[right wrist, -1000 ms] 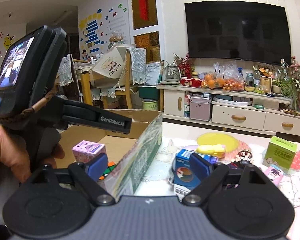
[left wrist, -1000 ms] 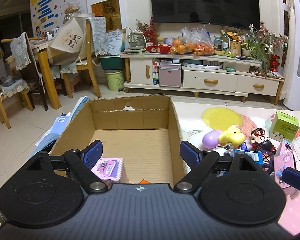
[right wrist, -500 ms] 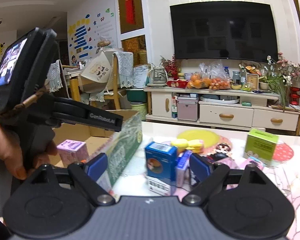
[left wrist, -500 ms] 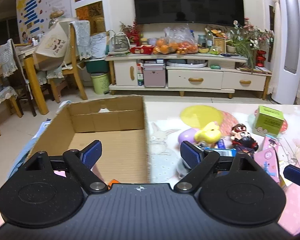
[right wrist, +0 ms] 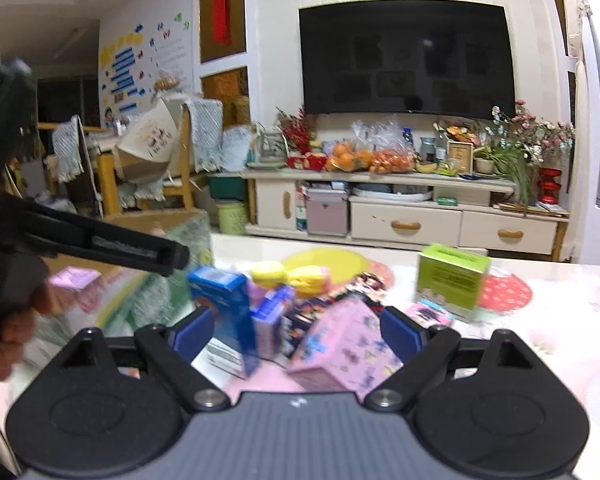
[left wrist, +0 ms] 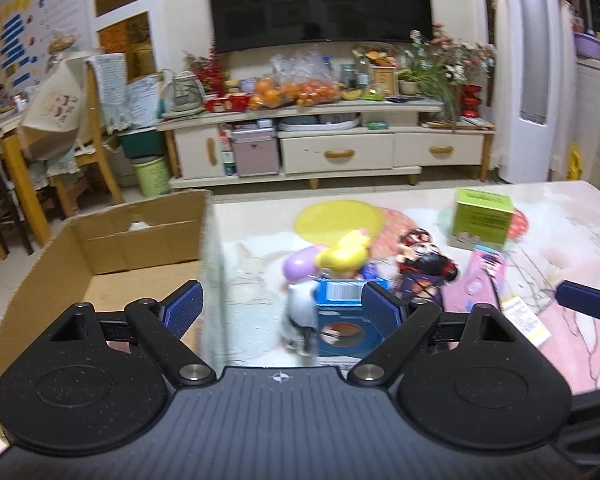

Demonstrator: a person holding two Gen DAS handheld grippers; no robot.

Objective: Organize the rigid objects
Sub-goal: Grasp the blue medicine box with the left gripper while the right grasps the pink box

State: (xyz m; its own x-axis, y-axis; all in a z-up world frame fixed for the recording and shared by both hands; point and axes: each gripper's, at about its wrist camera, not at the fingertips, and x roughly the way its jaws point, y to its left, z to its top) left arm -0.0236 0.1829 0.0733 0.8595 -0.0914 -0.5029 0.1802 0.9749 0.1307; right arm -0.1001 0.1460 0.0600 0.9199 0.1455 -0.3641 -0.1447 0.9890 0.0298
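A pile of small things lies on the table [left wrist: 560,216]. In it are a blue carton [left wrist: 340,320] [right wrist: 224,312], a pink carton [right wrist: 344,344], a yellow toy [left wrist: 344,252], a purple egg [left wrist: 296,268] and a doll figure [left wrist: 420,256]. The open cardboard box [left wrist: 140,236] stands left of the pile. My left gripper [left wrist: 280,312] is open above the box's right wall, level with the blue carton, and grips nothing. The jaws of my right gripper [right wrist: 296,330] are opening. Both cartons show just ahead between its fingers, and no pad presses on them.
A green carton [right wrist: 450,280] [left wrist: 482,216] stands at the back right of the table, with a flat pink packet [left wrist: 484,272] near it. A small pink box [right wrist: 74,280] lies inside the cardboard box. A hand [right wrist: 8,332] holds the left gripper at the left edge.
The left view has swung right, from the box's inside to the toy pile. My right gripper has moved right and closer to the pile, so both cartons now sit between its fingers.
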